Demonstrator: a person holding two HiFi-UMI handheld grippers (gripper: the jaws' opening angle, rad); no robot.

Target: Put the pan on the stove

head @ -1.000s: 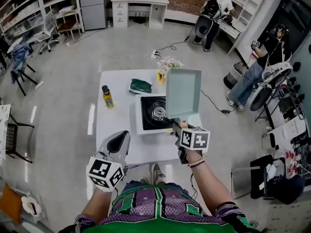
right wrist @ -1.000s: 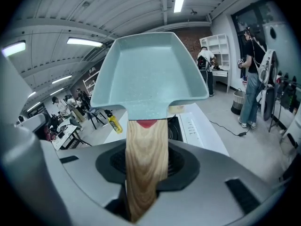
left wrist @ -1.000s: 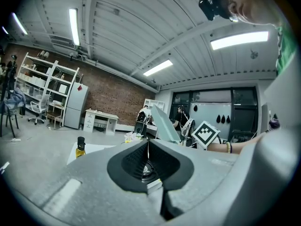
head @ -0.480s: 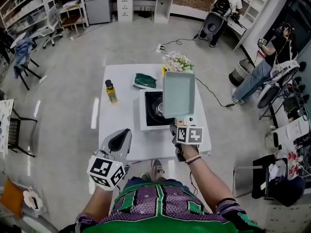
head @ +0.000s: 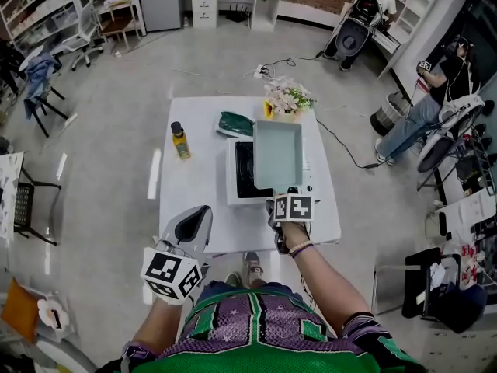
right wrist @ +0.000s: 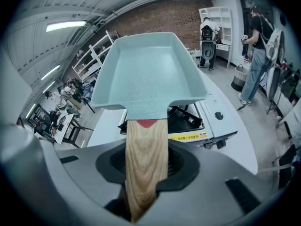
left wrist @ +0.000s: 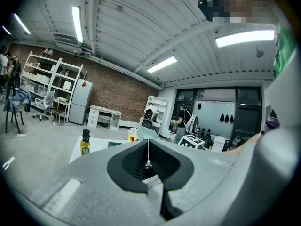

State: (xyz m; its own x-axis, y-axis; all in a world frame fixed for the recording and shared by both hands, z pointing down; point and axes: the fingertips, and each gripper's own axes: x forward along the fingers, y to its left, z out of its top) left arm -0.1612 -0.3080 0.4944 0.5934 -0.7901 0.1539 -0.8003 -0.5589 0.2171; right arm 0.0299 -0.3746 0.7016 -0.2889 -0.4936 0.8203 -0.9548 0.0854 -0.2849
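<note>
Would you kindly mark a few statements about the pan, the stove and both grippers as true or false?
1. The right gripper is shut on the wooden handle of the pan. True.
2. The left gripper holds the bottle. False: its jaws are together on nothing, and the bottle stands on the table.
3. The pan is round and black. False: it is rectangular and pale green.
4. The stove stands on the white table. True.
</note>
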